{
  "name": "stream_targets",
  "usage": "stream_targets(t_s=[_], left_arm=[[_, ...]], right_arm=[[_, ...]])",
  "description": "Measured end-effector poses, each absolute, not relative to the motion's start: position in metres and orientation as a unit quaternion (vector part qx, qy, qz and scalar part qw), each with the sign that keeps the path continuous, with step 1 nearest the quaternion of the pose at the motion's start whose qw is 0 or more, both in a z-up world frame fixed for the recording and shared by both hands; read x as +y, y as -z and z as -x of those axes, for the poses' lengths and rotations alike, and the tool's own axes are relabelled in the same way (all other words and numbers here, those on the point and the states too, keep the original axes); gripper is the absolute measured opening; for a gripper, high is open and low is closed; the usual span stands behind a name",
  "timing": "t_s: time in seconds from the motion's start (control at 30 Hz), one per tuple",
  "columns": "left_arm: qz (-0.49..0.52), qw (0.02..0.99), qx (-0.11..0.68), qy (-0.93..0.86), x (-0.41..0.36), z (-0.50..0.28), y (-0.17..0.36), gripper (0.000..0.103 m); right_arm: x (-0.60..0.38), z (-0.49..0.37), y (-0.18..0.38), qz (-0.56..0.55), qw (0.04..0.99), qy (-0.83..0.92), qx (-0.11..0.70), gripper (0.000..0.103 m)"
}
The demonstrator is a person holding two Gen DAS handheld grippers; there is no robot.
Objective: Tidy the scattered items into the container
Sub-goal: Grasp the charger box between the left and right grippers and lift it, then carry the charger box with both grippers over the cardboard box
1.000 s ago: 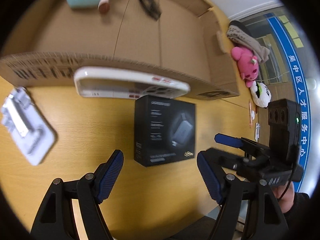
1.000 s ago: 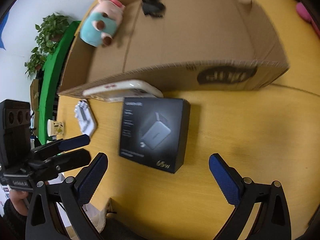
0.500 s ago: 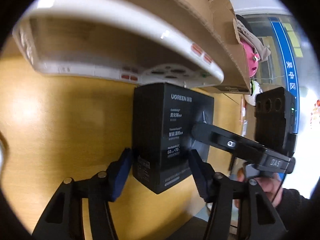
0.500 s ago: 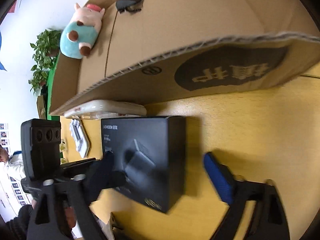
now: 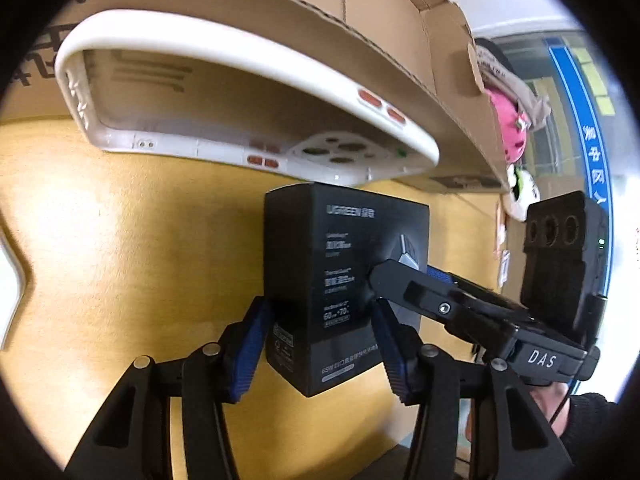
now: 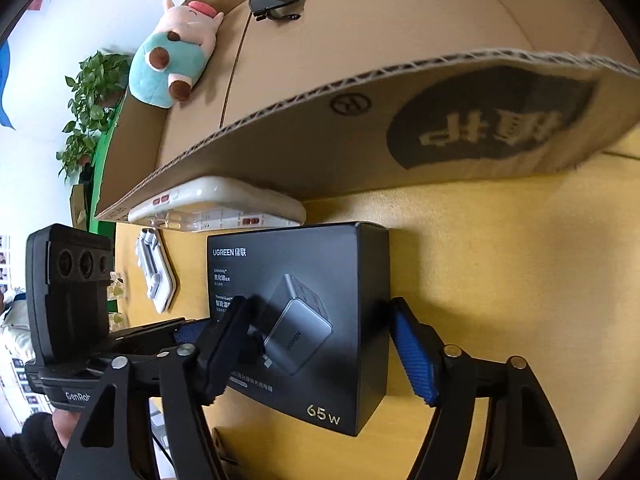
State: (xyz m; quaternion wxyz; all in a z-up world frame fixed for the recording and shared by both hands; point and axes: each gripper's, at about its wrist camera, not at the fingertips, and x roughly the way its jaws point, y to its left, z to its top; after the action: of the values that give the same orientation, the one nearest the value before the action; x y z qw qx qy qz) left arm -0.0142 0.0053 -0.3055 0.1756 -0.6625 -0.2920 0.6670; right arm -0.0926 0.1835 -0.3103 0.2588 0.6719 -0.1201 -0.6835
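A black charger box (image 5: 340, 280) (image 6: 304, 320) sits on the yellow table beside the cardboard container (image 5: 280, 20) (image 6: 360, 128). My left gripper (image 5: 320, 344) has both blue pads pressed on the box's near end. My right gripper (image 6: 320, 348) straddles the same box: its left finger lies over the box's top and its right pad is at the box's right side. A white phone case (image 5: 240, 112) (image 6: 216, 208) leans against the container wall behind the box. Inside the container lie a plush pig (image 6: 172, 64) and black sunglasses (image 6: 276, 0).
A white packaged item (image 6: 156, 276) lies on the table left of the box. A pink plush (image 5: 508, 128) and a panda plush (image 5: 520, 196) sit at the right beyond the container. Potted plants (image 6: 88, 112) stand at the far left.
Both grippers came down from above the table and closed in around the black box. The left pads went from wide open to pressing on the box.
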Motion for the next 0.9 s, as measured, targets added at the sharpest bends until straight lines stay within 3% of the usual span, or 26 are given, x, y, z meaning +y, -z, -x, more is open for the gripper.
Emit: stream_targets(t_s=[0.13,0.2,0.37,0.9], left_arm=[[0.645,0.155,-0.290,-0.690,0.001,0.009,0.287,0.051],[0.638,0.146,-0.272,-0.706,0.000,0.012,0.275,0.045],[0.623,0.147,-0.243,-0.729,-0.001,0.017,0.243,0.042],[0.499,0.114,-0.174,-0.841,-0.019,0.027,0.089,0.040]], right_arm=[[0.183,0.082,0.296,-0.658,0.264,0.696,-0.117,0.057],[0.183,0.078,0.289,-0.653,0.272,0.696,-0.126,0.057],[0.181,0.075,0.269,-0.629,0.285,0.711,-0.136,0.056],[0.162,0.076,0.146,-0.514,0.333,0.774,-0.159,0.056]])
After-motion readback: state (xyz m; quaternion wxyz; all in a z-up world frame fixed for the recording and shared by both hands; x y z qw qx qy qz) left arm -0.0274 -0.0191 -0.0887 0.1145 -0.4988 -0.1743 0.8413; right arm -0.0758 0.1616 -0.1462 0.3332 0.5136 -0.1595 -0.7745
